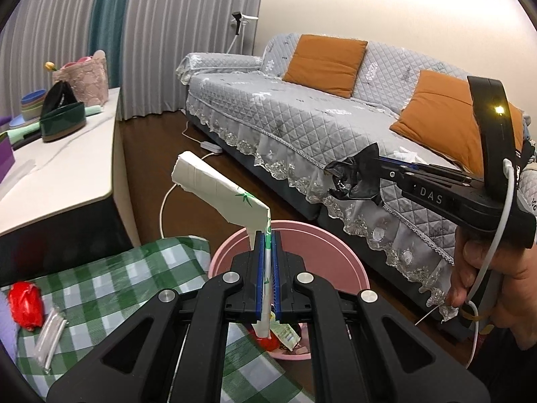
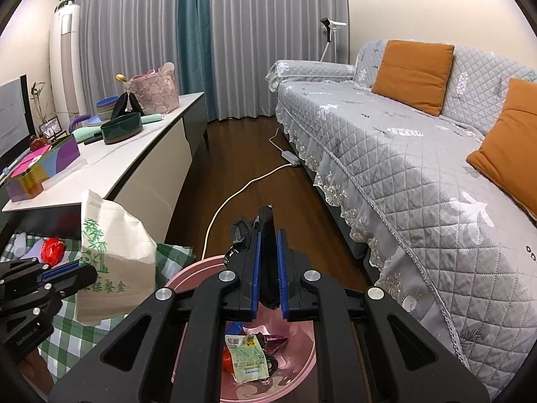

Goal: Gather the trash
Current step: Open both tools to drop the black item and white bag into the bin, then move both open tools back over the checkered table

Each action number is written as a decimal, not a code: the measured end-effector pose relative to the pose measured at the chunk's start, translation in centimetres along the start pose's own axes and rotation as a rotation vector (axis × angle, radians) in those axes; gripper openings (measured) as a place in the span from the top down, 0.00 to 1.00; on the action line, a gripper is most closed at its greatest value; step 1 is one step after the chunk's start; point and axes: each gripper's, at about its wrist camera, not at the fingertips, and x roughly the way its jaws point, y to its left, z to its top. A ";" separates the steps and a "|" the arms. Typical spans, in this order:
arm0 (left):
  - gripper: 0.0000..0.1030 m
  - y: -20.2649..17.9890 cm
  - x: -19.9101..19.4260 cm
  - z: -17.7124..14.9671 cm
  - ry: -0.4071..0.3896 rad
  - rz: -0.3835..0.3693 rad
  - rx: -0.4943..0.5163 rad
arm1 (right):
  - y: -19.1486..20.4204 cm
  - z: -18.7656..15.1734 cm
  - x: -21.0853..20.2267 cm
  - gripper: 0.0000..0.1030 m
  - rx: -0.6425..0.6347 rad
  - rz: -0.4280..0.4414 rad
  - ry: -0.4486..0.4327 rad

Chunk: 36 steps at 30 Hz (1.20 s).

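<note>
Left gripper (image 1: pixel 267 235) has its jaws pressed together on the flat edge of a white paper bag (image 1: pixel 218 191) with green bamboo print, held above the pink bin (image 1: pixel 349 255); right gripper (image 2: pixel 268 235) is clamped on a crumpled black plastic bag (image 2: pixel 266 231), also over the bin; inside the bin lie wrappers (image 2: pixel 246 352); beside it is a green checked cloth (image 1: pixel 110 275) with a red wrapper (image 1: pixel 26 305); beyond stands the grey sofa (image 2: pixel 386 154).
</note>
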 end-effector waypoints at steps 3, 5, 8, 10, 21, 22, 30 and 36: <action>0.96 -0.2 0.7 0.0 0.009 -0.008 0.003 | 0.1 0.0 0.3 0.90 0.000 -0.002 0.006; 0.96 -0.3 1.2 0.1 0.016 -0.018 0.004 | 0.1 0.0 0.5 0.88 -0.001 -0.005 0.010; 0.93 -0.3 1.6 0.2 0.019 -0.025 -0.004 | 0.2 0.0 0.5 0.69 -0.003 -0.012 0.008; 0.85 0.0 1.8 0.3 0.022 -0.033 -0.025 | 0.3 0.1 0.4 0.50 0.003 -0.019 -0.003; 0.85 1.2 -1.4 -0.9 0.028 0.028 -0.039 | 1.6 0.4 0.1 0.47 -0.019 -0.005 -0.003; 0.85 1.4 -2.0 -1.2 0.028 0.040 -0.040 | 2.0 0.4 0.0 0.46 -0.021 0.001 -0.003; 0.85 4.2 -8.3 -3.0 0.005 0.130 -0.069 | 6.3 0.8 -1.4 0.46 -0.057 0.079 -0.019; 0.85 7.3 -13.4 -4.3 -0.020 0.208 -0.085 | 10.9 1.1 -2.8 0.46 -0.075 0.173 -0.028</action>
